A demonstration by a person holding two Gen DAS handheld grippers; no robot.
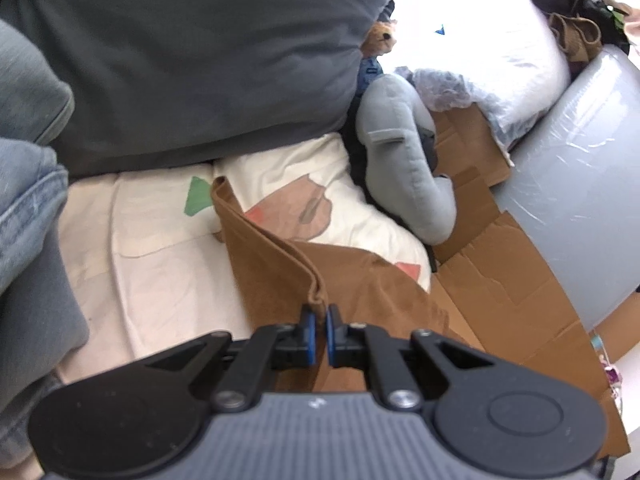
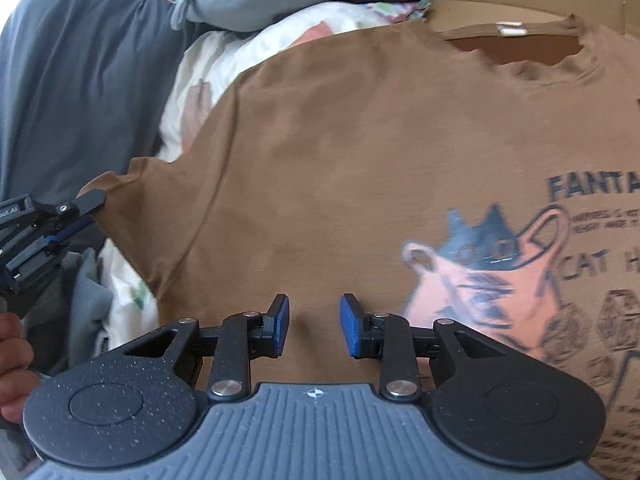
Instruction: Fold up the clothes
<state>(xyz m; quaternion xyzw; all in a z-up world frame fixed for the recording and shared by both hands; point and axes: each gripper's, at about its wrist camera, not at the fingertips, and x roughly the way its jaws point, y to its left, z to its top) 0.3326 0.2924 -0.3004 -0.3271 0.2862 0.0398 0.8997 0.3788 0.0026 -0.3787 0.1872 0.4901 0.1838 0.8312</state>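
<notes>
A brown T-shirt [image 2: 360,140] with a cat-in-a-jug print [image 2: 480,276] lies spread out, collar [image 2: 516,32] at the far side. In the left wrist view my left gripper [image 1: 319,314] is shut on a folded edge of the brown T-shirt [image 1: 272,264], which rises as a ridge from the pads. The right wrist view shows the left gripper [image 2: 90,212] at the shirt's left sleeve, with a hand [image 2: 12,344] below it. My right gripper [image 2: 314,308] hovers over the shirt's lower middle, jaws apart and nothing between the pads.
The shirt rests on flattened cardboard [image 1: 500,272] and white printed bedding [image 1: 160,240]. A grey plush toy [image 1: 404,152], a dark grey cushion [image 1: 180,60] and a white pillow [image 1: 500,52] lie beyond. Jeans [image 1: 28,208] are at the left, a plastic-wrapped grey roll [image 1: 580,160] at the right.
</notes>
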